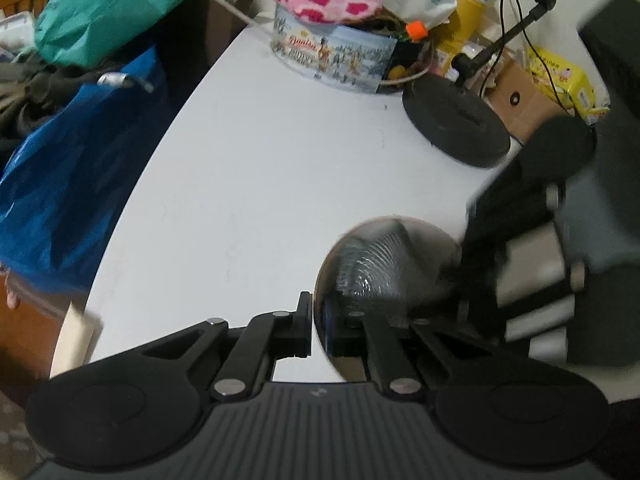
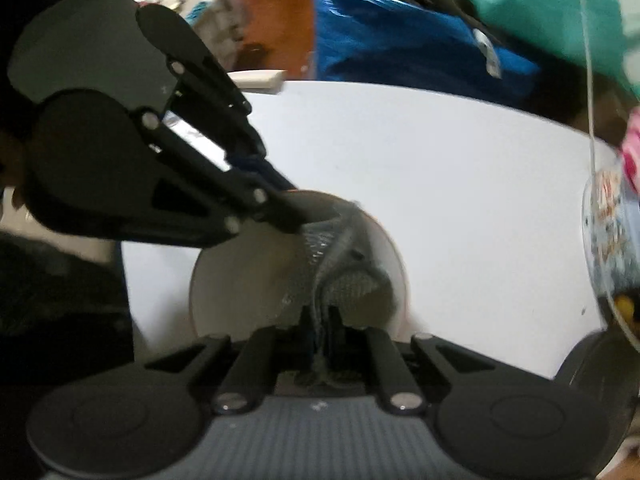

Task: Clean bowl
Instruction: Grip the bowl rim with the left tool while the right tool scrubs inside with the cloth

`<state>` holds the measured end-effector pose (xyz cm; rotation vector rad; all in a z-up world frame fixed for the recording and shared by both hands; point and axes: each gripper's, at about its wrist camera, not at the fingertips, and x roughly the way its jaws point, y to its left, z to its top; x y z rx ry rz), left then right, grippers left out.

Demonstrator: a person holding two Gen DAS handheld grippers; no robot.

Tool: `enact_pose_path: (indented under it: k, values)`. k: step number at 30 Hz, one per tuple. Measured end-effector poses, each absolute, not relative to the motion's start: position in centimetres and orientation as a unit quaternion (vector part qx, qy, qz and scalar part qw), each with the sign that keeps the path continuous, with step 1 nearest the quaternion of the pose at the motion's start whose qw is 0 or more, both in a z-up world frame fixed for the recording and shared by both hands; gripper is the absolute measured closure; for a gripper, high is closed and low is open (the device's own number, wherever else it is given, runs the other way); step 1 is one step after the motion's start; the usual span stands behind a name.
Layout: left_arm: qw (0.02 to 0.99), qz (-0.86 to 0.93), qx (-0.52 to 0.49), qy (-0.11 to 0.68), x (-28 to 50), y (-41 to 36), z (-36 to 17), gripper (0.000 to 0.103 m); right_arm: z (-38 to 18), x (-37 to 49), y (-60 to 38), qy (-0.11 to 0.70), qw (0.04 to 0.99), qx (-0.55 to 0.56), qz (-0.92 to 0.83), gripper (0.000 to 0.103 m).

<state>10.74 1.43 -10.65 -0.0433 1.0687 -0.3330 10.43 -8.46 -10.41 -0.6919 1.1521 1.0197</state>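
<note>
A small white bowl [image 1: 424,240] sits on the white table [image 1: 260,168], tilted toward the left wrist view. My left gripper [image 1: 318,320] is shut on the bowl's near rim, one finger outside and one inside. A grey woven cloth [image 1: 372,264] lies inside the bowl. In the right wrist view the bowl [image 2: 390,248] is just ahead, and my right gripper [image 2: 320,320] is shut on the grey cloth [image 2: 348,280], pressing it into the bowl. My left gripper [image 2: 292,204] reaches in from the upper left and grips the bowl's far rim. The right gripper body [image 1: 560,248] is blurred.
A decorated round tin [image 1: 332,56] with a pink heart cloth stands at the table's far side. A black stand base [image 1: 456,120] with cables, a cardboard box [image 1: 520,100] and a yellow pack are at the right. Blue [image 1: 72,168] and teal bags lie beyond the left edge.
</note>
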Motion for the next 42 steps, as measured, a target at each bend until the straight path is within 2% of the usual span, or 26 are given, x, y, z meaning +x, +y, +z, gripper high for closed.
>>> enact_pose_path:
  k: [2,10,16,26,32,38,42]
  values:
    - [0.849,-0.152,-0.029,0.506,10.2,1.6,-10.2,0.088,-10.5,10.4,-8.5,0.526,0.667,-0.266,0.456,0.097]
    - [0.853,-0.129,-0.065,0.501,8.3,2.3,-8.3,0.087,-9.5,10.0,-10.0,0.522,0.715,-0.189,0.425,0.097]
    - [0.854,-0.11,-0.092,0.499,6.7,2.8,-7.0,0.087,-9.3,10.3,-10.7,0.505,0.732,-0.19,0.416,0.097]
    - [0.821,-0.067,-0.175,0.539,5.3,2.3,-10.2,0.087,-9.4,11.9,-12.3,0.473,0.747,-0.219,0.412,0.097]
    - [0.843,-0.114,-0.072,0.52,6.8,1.4,-9.7,0.094,-10.3,11.6,-11.2,0.466,0.719,-0.283,0.431,0.097]
    - [0.846,-0.156,-0.002,0.51,8.3,0.9,-9.4,0.094,-10.4,13.4,-9.4,0.466,0.741,-0.248,0.414,0.096]
    - [0.846,-0.17,0.017,0.505,8.3,1.0,-9.4,0.094,-10.9,13.2,-8.0,0.457,0.709,-0.272,0.462,0.096]
